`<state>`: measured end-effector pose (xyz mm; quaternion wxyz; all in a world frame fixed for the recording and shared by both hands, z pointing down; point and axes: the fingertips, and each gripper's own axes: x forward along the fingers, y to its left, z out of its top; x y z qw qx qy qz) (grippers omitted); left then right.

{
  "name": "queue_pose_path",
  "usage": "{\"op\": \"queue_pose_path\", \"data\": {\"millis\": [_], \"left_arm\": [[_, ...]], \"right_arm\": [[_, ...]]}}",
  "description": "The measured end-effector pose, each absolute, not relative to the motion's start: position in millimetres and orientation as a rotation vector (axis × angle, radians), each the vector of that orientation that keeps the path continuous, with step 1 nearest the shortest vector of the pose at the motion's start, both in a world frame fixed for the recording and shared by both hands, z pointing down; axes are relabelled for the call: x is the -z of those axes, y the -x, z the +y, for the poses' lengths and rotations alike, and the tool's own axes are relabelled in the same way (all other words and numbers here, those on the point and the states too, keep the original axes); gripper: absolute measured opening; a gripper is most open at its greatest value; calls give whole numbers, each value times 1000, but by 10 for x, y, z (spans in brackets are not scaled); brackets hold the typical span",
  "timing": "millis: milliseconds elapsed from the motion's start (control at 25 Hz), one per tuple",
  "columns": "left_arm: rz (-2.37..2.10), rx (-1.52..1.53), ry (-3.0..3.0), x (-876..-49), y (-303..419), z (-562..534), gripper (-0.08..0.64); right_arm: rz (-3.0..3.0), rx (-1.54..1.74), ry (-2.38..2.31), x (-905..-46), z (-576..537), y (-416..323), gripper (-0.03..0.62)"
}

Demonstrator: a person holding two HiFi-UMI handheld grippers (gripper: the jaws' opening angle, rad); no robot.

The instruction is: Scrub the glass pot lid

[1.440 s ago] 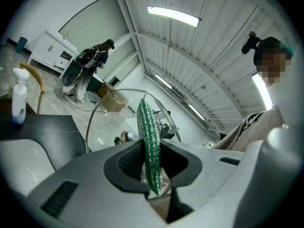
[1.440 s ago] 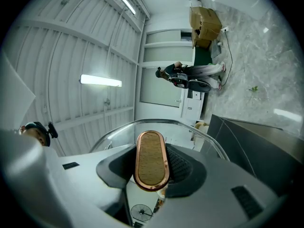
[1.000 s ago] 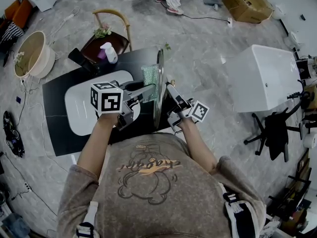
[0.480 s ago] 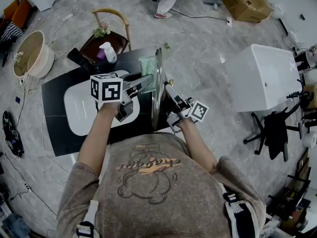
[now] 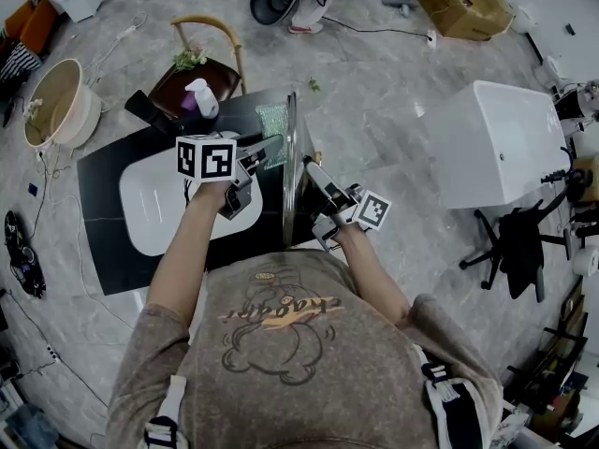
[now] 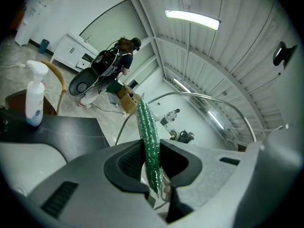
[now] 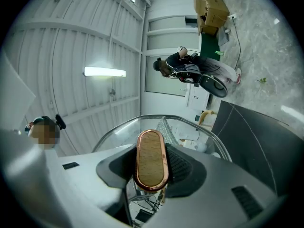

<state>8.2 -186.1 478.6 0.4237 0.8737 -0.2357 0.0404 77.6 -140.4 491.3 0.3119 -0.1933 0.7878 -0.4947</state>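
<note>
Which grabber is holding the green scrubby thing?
The left gripper: its jaws pinch the green scouring pad. The right gripper instead grips the glass pot lid by its wooden handle.

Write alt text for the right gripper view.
The right gripper has its jaws clamped on the wooden, copper-rimmed handle of a glass lid. A scrubber shows through the glass, and a person stands far behind, near a ceiling light.

Grey marble floor [image 5: 374, 92] w/ wood chair [image 5: 174, 90], white cabinet [image 5: 491, 143], blk office chair [image 5: 524, 251]; ceiling strip light [image 6: 192, 19].
</note>
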Motion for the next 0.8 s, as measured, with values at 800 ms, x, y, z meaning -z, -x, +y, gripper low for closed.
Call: {"op": "queue_pose_path", "data": {"millis": [800], "left_arm": [[-519, -366, -2104, -5615, -190, -1257, 84]], "right_arm": [[2072, 1232, 532, -4708, -1534, -842, 183]]}}
